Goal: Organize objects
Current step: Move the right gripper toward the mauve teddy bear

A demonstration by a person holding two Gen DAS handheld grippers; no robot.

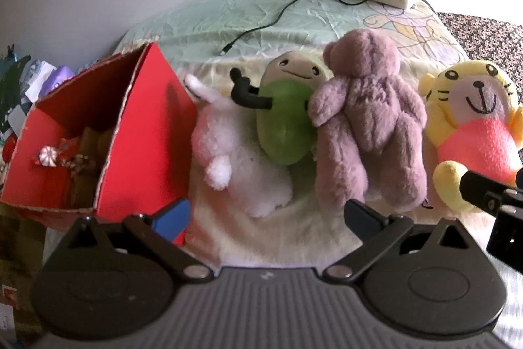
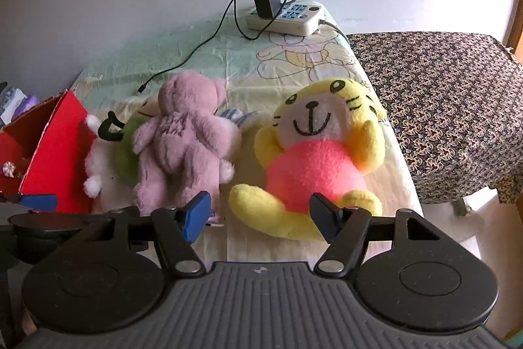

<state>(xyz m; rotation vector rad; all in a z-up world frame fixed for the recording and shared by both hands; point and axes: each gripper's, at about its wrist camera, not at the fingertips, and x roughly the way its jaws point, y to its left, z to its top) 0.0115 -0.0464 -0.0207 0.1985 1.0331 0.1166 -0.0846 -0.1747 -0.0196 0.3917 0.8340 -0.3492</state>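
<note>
From the left wrist we see our left gripper [image 1: 268, 218] with fingers apart and empty, hovering before the white toy [image 1: 235, 152]. The red box [image 1: 143, 136] sits at nine o'clock, the green toy [image 1: 284, 123] and purple bear [image 1: 369, 126] at twelve, touching.

From the right wrist, our right gripper [image 2: 260, 215] is spread, empty, the yellow tiger [image 2: 313, 156] at twelve, the bear at eleven.
</note>
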